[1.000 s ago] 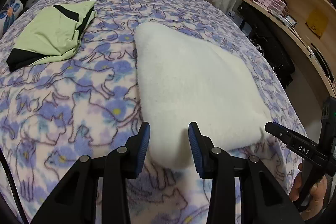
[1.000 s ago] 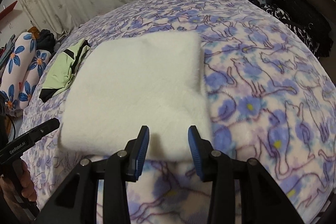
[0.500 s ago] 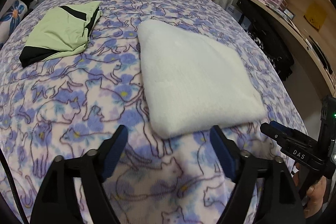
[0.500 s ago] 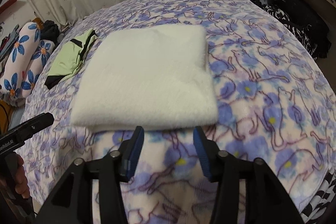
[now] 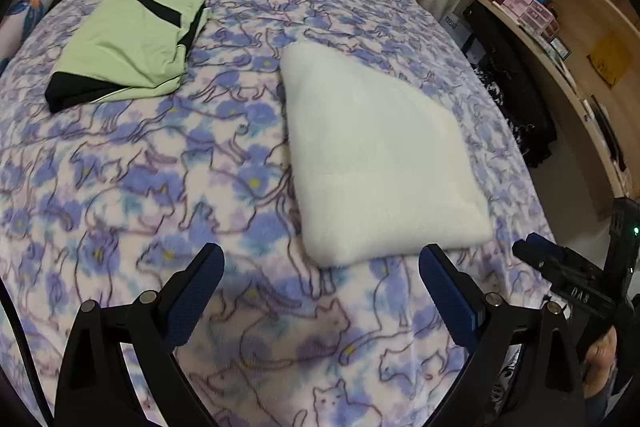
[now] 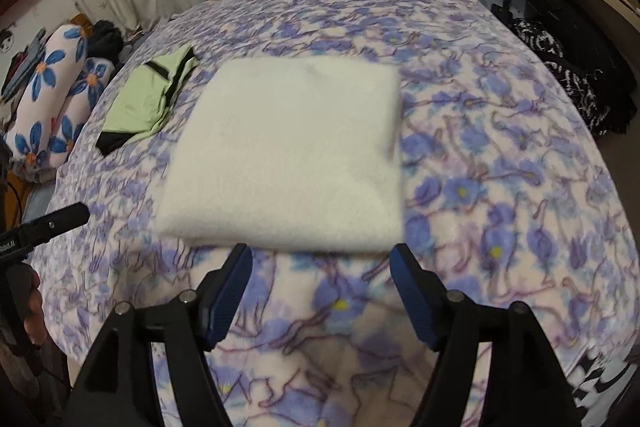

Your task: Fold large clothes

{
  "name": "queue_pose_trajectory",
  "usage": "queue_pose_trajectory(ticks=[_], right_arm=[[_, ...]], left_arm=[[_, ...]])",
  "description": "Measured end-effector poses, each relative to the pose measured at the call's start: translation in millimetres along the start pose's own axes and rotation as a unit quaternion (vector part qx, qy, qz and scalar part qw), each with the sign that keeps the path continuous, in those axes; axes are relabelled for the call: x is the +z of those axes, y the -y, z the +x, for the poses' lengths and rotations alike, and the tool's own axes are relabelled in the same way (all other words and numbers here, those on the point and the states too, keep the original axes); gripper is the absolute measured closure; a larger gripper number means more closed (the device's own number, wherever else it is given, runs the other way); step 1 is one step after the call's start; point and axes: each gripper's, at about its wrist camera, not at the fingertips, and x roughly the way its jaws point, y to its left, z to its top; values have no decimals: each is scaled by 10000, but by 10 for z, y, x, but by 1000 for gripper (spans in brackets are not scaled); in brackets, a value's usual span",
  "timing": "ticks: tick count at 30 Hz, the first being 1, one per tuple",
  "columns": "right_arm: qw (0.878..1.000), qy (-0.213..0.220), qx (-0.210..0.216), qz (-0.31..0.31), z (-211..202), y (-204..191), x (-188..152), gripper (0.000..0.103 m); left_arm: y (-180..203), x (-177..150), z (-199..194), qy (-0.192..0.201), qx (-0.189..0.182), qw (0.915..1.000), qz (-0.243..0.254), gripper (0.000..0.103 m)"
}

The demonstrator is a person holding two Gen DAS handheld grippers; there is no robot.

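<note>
— Lying flat on the bed, that white fleece garment (image 5: 380, 155) is folded into a plump, soft square.

— And the cat-print blanket (image 5: 160, 187) under it looks fuzzy too. The grippers?

— The left gripper (image 5: 320, 279) has just spread wide, nothing between its blue pads; the right gripper (image 6: 320, 283) was opening too, empty, just short of the near edge.

— A folded green-and-black top (image 5: 132, 43) sits well apart.

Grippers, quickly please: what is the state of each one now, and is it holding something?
Left gripper: open, jaws just widened, nothing between them; white folded cloth lies free.
Right gripper: open, jaws just widened, holding nothing.
</note>
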Motion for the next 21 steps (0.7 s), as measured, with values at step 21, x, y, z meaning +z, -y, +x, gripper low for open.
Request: queue_pose_trajectory(ticks=[21], right_arm=[[9791,-913,1486,1049,1243,992,754,31]], left_arm=[[-49,720,1327,-821,-1200,9888,-341,6]])
